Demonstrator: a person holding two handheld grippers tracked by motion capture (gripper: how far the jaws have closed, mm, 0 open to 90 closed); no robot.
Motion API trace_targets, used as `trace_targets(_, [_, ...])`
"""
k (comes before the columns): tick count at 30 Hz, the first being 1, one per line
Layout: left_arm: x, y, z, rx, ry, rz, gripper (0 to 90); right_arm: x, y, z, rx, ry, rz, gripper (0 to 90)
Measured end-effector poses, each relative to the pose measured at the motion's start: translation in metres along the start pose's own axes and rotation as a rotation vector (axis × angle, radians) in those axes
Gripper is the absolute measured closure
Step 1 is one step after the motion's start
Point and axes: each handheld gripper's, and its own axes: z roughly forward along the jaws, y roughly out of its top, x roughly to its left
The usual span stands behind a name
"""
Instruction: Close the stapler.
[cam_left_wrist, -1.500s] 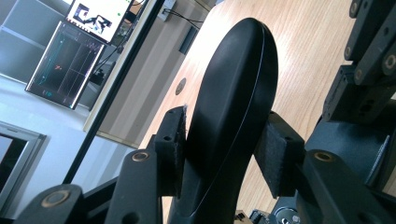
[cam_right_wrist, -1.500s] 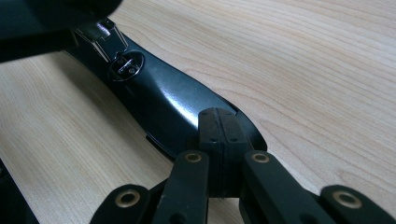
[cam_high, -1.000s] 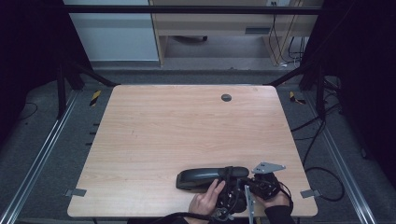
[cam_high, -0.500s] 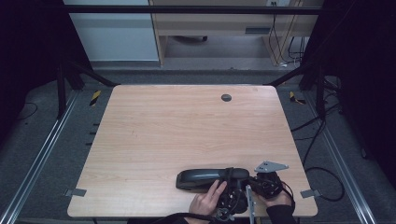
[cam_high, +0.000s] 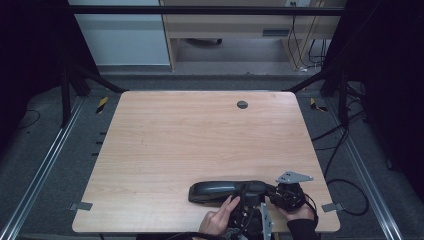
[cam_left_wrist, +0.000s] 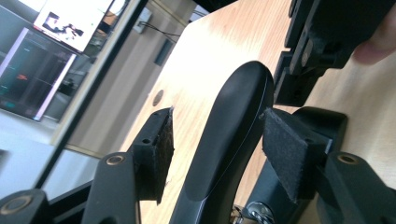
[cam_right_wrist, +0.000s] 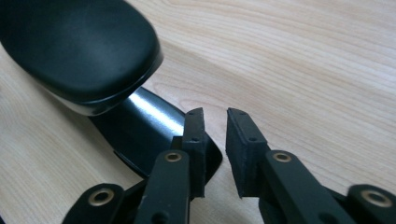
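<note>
The black stapler (cam_left_wrist: 229, 140) lies on the counter (cam_left_wrist: 219, 37). The left hand-held gripper (cam_left_wrist: 217, 149) straddles it, jaws just opening. One pad (cam_left_wrist: 285, 149) touches the stapler's edge; the other stands apart from it.

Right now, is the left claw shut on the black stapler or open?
Open. In the left gripper view the left claw straddles the black stapler; its jaws have just been opening, with a gap at the left pad.
</note>
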Motion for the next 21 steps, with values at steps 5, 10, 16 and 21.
trace_targets(5, [0.018,-0.004,-0.008,-0.003,-0.031,-0.068,41.0,-0.001,0.001,-0.003,-0.019,-0.006,0.006,75.3])
trace_targets(10, [0.043,-0.015,-0.010,0.018,-0.060,-0.159,39.7,-0.003,0.003,-0.007,-0.051,-0.025,0.012,74.0])
trace_targets(16, [0.069,-0.036,-0.012,0.048,-0.080,-0.248,39.0,-0.004,0.004,-0.011,-0.081,-0.031,0.004,75.1])
trace_targets(21, [0.089,-0.057,-0.013,0.071,-0.099,-0.346,37.9,-0.004,0.006,-0.013,-0.104,-0.046,-0.012,76.5])
